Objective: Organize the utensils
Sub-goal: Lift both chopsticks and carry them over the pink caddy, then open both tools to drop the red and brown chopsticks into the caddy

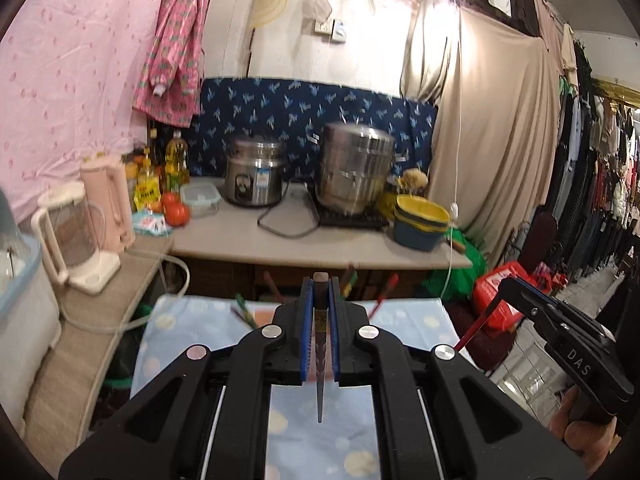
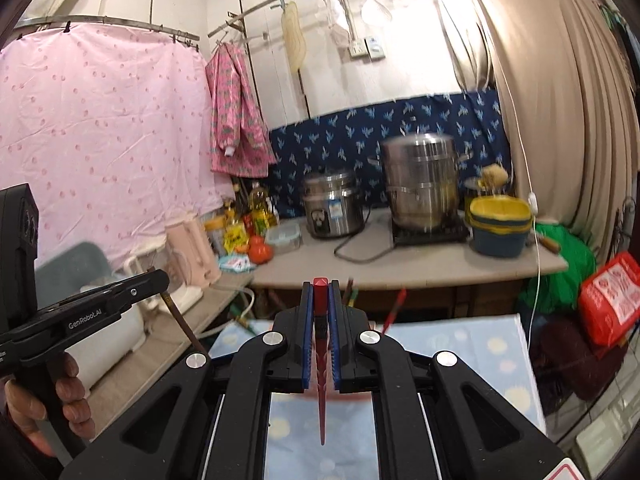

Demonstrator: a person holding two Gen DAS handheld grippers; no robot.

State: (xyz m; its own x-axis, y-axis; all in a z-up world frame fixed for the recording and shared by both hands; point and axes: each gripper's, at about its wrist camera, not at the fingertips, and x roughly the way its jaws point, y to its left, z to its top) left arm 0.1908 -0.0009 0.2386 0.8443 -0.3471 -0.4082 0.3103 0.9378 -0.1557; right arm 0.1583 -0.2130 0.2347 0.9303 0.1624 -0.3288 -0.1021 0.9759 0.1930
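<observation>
Two chopsticks are in hand, one per gripper, and both are up off the desk. The left gripper (image 1: 320, 300) has its fingers (image 1: 307, 320) pinched on a dark brown chopstick (image 1: 321, 344): blunt square end poking out past the fingertips, patterned band mid-shaft, thin tip pointing back toward the camera. The right gripper (image 2: 320, 304) does the same with a red chopstick (image 2: 321, 360), red square end forward, tapered tip trailing back. Both sticks sit straight along the finger line, clamped near the thick end, so the grips look stable. Progress reads as early to mid: several more chopsticks (image 1: 386, 294) (red, green-ended, brown) lie blurred at the far edge of the low desk with the blue dotted cloth (image 1: 412, 316), not yet gathered. No holder or tray for them is visible in either view, so the drop-off spot cannot be told. Likely remaining: place these two, then collect the loose ones. Beyond the cloth sits a longer grey desk (image 1: 280, 248) with a rice cooker (image 1: 256, 176), a big steel pot (image 1: 354, 168), stacked yellow-and-blue basins (image 1: 420, 220), oil bottles, tomatoes and a pink kettle (image 1: 108, 200). A hand (image 2: 48, 396) on the left gripper's handle shows in the right wrist view.
</observation>
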